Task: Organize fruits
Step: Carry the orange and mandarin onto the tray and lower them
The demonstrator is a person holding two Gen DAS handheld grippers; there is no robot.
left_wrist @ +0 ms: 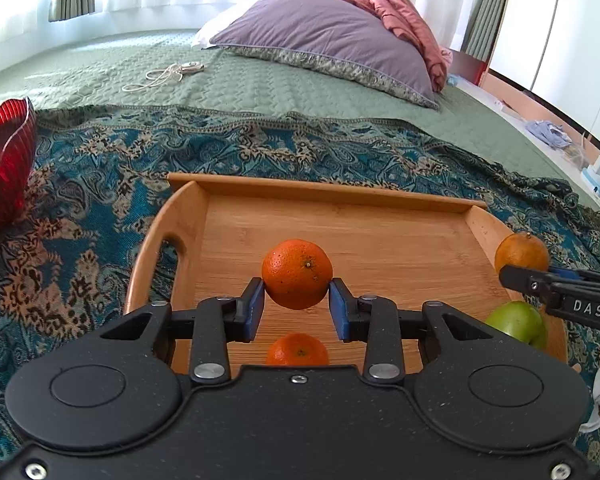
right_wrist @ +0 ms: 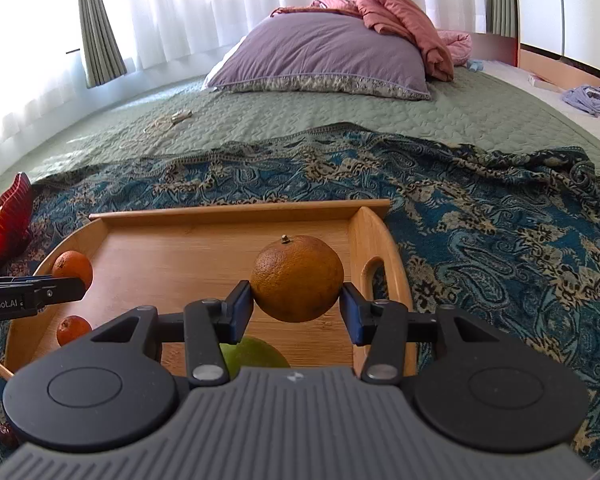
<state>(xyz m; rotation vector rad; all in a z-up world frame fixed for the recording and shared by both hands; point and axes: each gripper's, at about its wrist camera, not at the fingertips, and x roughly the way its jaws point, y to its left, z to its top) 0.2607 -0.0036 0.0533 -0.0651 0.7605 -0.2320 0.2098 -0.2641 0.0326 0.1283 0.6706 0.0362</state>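
I have a fruit in each gripper, both lifted clear above the wooden tray (left_wrist: 340, 196). The left gripper (left_wrist: 297, 304) is clamped on a small bright orange (left_wrist: 297, 273), pinched at its sides with the stem end facing me. The right gripper (right_wrist: 298, 310) is clamped on a larger, duller orange (right_wrist: 297, 278), stem pointing up. What the next move turns on, I judge, is the red bowl (left_wrist: 10, 160): it sits at the left edge of the left wrist view, and at the far left of the right wrist view, off the tray on the patterned blanket (left_wrist: 100, 184). It already holds some fruit, so I take it as the target. Both fruits are round, so no long axis matters. My left hand is plainly the nearer one. Going to the bowl, the right hand would have to cross the tray and pass the left gripper. Another small orange (left_wrist: 298, 349) and a green apple (left_wrist: 520, 322) lie on the tray below the fingers. The tray's left handle (left_wrist: 156, 248) stands between it and the bowl.
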